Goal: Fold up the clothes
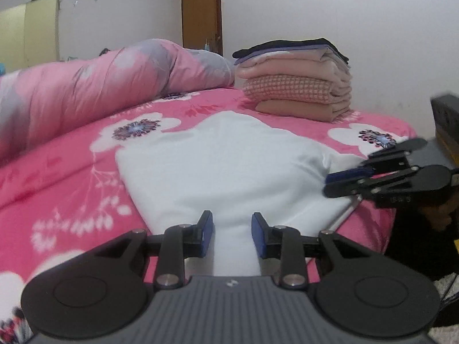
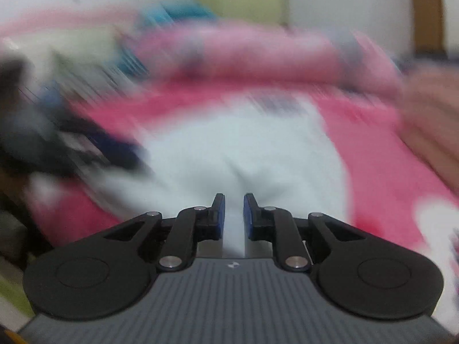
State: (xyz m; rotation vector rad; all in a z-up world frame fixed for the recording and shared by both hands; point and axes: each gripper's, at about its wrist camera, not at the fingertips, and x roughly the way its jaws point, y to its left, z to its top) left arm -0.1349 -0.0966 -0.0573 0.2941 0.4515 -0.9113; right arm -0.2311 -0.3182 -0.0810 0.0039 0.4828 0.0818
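A white garment point(image 1: 223, 157) lies spread on the pink floral bedsheet point(image 1: 71, 172). In the left wrist view my left gripper point(image 1: 233, 220) is at its near edge, shut on a raised fold of the white cloth that fills the gap between the blue pads. My right gripper point(image 1: 327, 184) reaches in from the right at the garment's right edge, with its fingers close together. The right wrist view is badly blurred. There the right gripper point(image 2: 233, 200) has a narrow strip of the white garment point(image 2: 229, 143) pinched between its pads.
A stack of folded clothes point(image 1: 295, 86) in pink, checked and dark fabrics sits at the bed's far right. A rolled pink quilt point(image 1: 114, 80) lies along the back left. The bed's right edge point(image 1: 387, 215) drops off beside a dark object point(image 1: 447, 120). A brown door point(image 1: 200, 11) stands behind.
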